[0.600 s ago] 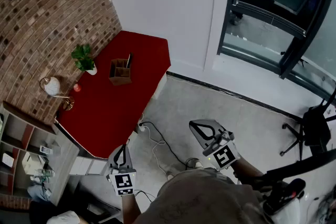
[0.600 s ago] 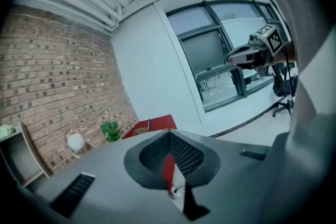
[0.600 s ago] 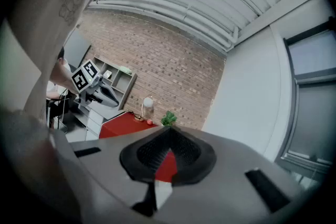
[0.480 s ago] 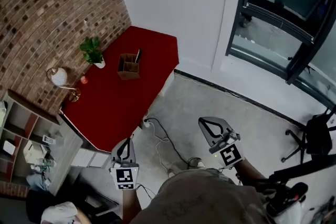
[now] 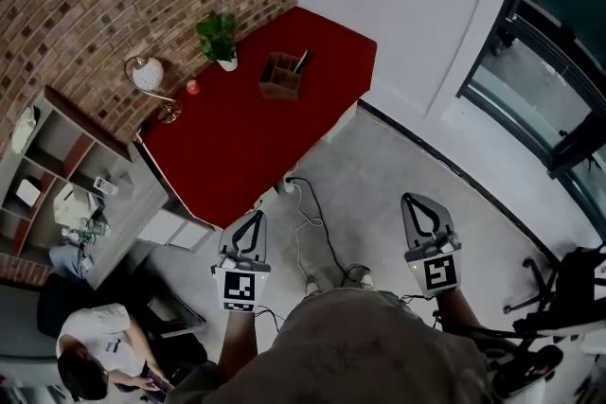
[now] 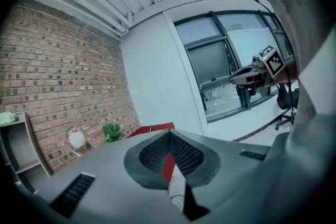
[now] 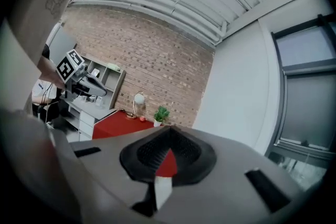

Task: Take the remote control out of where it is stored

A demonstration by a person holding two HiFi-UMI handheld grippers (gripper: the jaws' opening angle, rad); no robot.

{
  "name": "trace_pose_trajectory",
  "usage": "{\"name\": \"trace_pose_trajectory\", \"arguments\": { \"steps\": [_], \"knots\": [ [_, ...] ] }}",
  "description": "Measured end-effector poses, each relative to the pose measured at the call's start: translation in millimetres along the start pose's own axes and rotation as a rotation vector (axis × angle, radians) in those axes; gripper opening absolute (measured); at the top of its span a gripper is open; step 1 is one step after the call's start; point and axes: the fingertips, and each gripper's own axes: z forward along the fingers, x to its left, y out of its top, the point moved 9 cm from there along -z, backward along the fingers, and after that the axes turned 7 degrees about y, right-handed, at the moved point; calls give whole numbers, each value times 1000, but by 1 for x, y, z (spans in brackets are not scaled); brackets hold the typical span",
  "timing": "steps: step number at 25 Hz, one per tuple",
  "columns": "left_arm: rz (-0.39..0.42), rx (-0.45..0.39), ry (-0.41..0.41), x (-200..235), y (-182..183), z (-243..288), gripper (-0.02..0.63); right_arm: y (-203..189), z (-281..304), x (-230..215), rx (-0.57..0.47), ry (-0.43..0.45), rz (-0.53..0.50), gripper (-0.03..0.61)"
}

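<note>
**A:** Both tools are up in front of the person, and neither has anything. The left gripper (image 5: 253,216) has its jaws pressed together, tips meeting with nothing between them. The right gripper (image 5: 415,200) is the same, clamped to a point on empty air.

**B:** And the prize?

**A:** It's at the far end of the red table (image 5: 237,147), in the wooden holder (image 5: 278,80). A slim dark thing pokes out of the holder's right-hand side, and I take that for the remote control (image 5: 302,61) (too small in the head view to show any buttons).

**B:** Lying or standing?

**A:** Standing, with its long axis up out of the holder. From this steep angle I can't judge how much it leans. Only the top end is on offer.

**B:** Which way from the tongs?

**A:** Ahead and to the left of both, well apart, with floor (image 5: 398,156) and a white cable (image 5: 320,227) in between. The left gripper is near the table's front corner and looks the nearer of the two. The right one is out over open floor.

**B:** So the call?

**A:** My guess is to close the gap, spread one pair of jaws, come in from above and lift along the remote's length. The potted plant (image 5: 218,35) and the lamp (image 5: 145,74) stand on the brick-wall side of the holder, clear of that line.
</note>
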Motion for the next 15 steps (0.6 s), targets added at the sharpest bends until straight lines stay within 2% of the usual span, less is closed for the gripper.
{"name": "trace_pose_trajectory", "arguments": {
  "steps": [15],
  "knots": [
    [-1, 11, -7, -13, 11, 17, -2, -6, -6, -19, -21, 0, -1, 12]
  ]
}}
